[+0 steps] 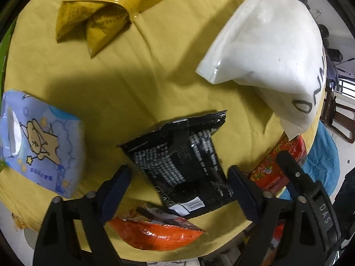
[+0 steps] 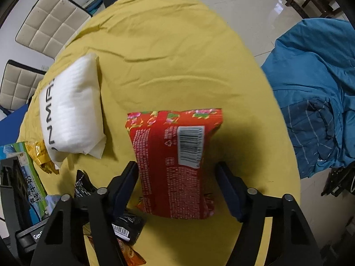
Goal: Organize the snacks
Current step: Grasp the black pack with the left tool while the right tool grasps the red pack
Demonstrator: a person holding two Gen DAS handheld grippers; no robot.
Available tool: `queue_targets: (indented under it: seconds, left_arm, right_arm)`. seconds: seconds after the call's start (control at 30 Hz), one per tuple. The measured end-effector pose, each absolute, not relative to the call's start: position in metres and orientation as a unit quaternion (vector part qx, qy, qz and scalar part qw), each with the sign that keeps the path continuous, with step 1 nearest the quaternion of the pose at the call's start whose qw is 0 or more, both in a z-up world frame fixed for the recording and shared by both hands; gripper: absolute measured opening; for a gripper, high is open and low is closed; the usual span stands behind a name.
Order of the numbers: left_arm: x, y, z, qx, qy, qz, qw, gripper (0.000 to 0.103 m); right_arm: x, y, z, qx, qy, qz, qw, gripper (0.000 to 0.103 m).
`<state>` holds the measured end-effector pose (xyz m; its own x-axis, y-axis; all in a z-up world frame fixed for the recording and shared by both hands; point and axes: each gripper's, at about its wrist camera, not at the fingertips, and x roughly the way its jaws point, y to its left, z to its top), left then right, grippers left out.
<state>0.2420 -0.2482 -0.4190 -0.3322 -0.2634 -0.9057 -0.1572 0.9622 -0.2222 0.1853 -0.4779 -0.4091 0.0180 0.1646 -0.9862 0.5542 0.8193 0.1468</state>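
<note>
On the yellow tablecloth (image 1: 137,93) a black snack packet (image 1: 184,161) lies face down between the spread fingers of my left gripper (image 1: 179,177), which is open. An orange packet (image 1: 159,232) lies just below it. In the right wrist view a red flowered packet (image 2: 175,161) with a barcode lies between the wide fingers of my right gripper (image 2: 177,173), also open. The same red packet (image 1: 279,164) shows at the table's right edge in the left view, with the other gripper over it.
A white pillow-like bag (image 1: 270,51) lies far right, yellow packets (image 1: 104,8) at the far edge, a blue tissue pack (image 1: 42,146) on the left. Beside the table are padded chairs (image 2: 51,20), a blue quilt (image 2: 317,93) and a green carton (image 2: 28,177).
</note>
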Motion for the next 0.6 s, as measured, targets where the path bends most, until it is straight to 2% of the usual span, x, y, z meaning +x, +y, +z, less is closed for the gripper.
queue_targets:
  seconds: [0.07,0.1,0.13,0.3,0.5,0.6]
  left_arm:
    - [0.24,-0.25,-0.42,-0.125,0.815,-0.046,0.564,0.077]
    - [0.239,-0.252,-0.42,-0.119,0.814,-0.047,0.567,0.072]
    - [0.239,-0.254,-0.418,-0.108,0.813,-0.048,0.57,0.066]
    - [0.236,-0.268,-0.408,-0.042,0.804,-0.081,0.588,0.06]
    - [0.224,-0.289,-0.39,0.19,0.742,-0.113,0.632,0.058]
    - [0.219,-0.292,-0.391,0.248,0.723,-0.126,0.632,0.059]
  right_arm:
    - [0.186,-0.475,-0.412,0.253,0.694,-0.142,0.659,0.058]
    - [0.185,-0.473,-0.413,0.246,0.701,-0.139,0.655,0.053]
    - [0.184,-0.47,-0.414,0.24,0.707,-0.135,0.652,0.051]
    - [0.167,-0.466,-0.413,0.214,0.73,-0.116,0.639,0.05]
    - [0.136,-0.453,-0.411,0.192,0.753,-0.09,0.623,0.05]
    - [0.127,-0.45,-0.406,0.187,0.744,-0.097,0.634,0.05]
